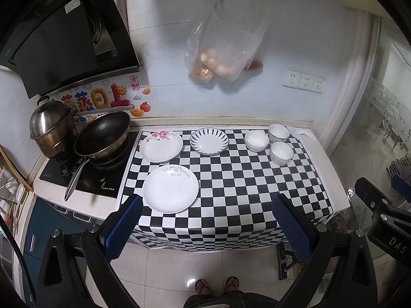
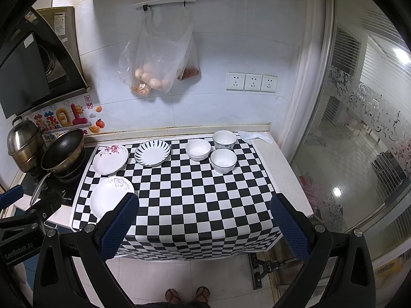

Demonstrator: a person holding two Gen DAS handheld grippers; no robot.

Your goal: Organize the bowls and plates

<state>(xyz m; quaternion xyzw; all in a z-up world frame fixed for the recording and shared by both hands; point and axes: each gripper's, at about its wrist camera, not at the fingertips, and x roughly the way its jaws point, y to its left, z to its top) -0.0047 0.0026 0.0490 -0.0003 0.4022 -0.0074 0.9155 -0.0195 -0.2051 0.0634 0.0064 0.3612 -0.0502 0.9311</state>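
Note:
On the checkered cloth (image 1: 231, 184) lie three plates: a large white plate (image 1: 170, 189) (image 2: 111, 195) at the front left, a pink-flowered plate (image 1: 161, 145) (image 2: 110, 159) behind it, and a blue-striped plate (image 1: 209, 141) (image 2: 152, 153) in the middle back. Three white bowls stand at the back right: one (image 1: 256, 140) (image 2: 198, 149), one (image 1: 278, 133) (image 2: 224, 139), one (image 1: 281, 153) (image 2: 223, 160). My left gripper (image 1: 206, 227) and right gripper (image 2: 204, 228) are both open and empty, held above the counter's front edge.
A black wok (image 1: 102, 136) and a steel steamer pot (image 1: 51, 131) sit on the stove at the left. Plastic bags with eggs (image 1: 223, 48) hang on the wall. A white rag (image 2: 253, 136) lies at the back right corner. A glass door (image 2: 359, 128) is at the right.

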